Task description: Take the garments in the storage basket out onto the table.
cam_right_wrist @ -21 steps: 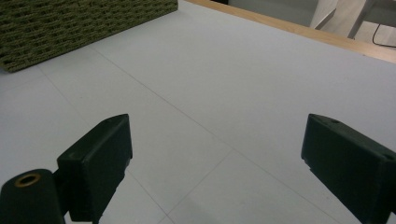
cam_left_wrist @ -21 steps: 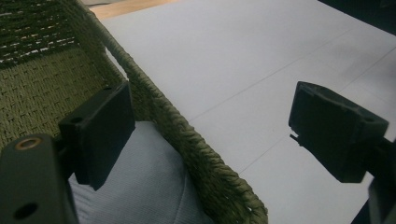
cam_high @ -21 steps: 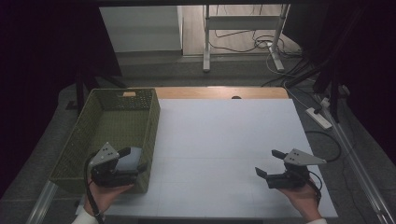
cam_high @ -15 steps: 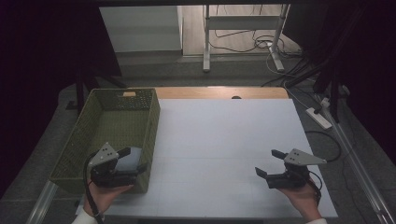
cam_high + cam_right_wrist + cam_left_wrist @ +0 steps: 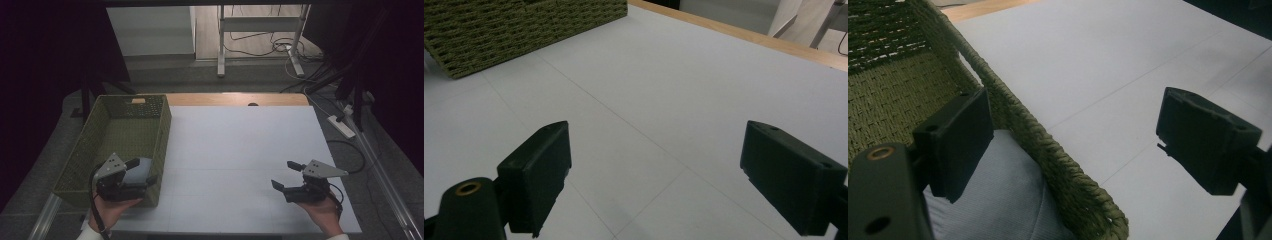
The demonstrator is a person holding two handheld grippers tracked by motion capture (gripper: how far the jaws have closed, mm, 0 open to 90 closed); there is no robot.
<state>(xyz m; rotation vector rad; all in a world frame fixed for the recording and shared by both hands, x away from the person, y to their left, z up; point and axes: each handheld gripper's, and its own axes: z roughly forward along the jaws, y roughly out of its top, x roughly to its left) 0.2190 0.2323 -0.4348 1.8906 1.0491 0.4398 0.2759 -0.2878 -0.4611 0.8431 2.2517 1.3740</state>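
A green woven basket [image 5: 131, 134] stands at the left of the white table [image 5: 240, 145]. In its near right corner lies a grey cloth [image 5: 141, 165], seen close in the left gripper view as grey cloth [image 5: 998, 205]. My left gripper [image 5: 142, 171] hangs open at that corner and straddles the basket wall [image 5: 1048, 155]. One jaw is inside, just over the cloth; the other is outside over the table. My left gripper [image 5: 1073, 107] holds nothing. My right gripper [image 5: 286, 174] stands open above bare table at the near right, with nothing between the jaws of the right gripper [image 5: 659, 135].
The basket's side [image 5: 524, 25] lies far off in the right gripper view. A wooden strip [image 5: 235, 99] runs along the table's far edge. Beyond it are a metal stand [image 5: 260, 30] and floor cables [image 5: 270, 50]. A power strip [image 5: 341, 126] lies off the right edge.
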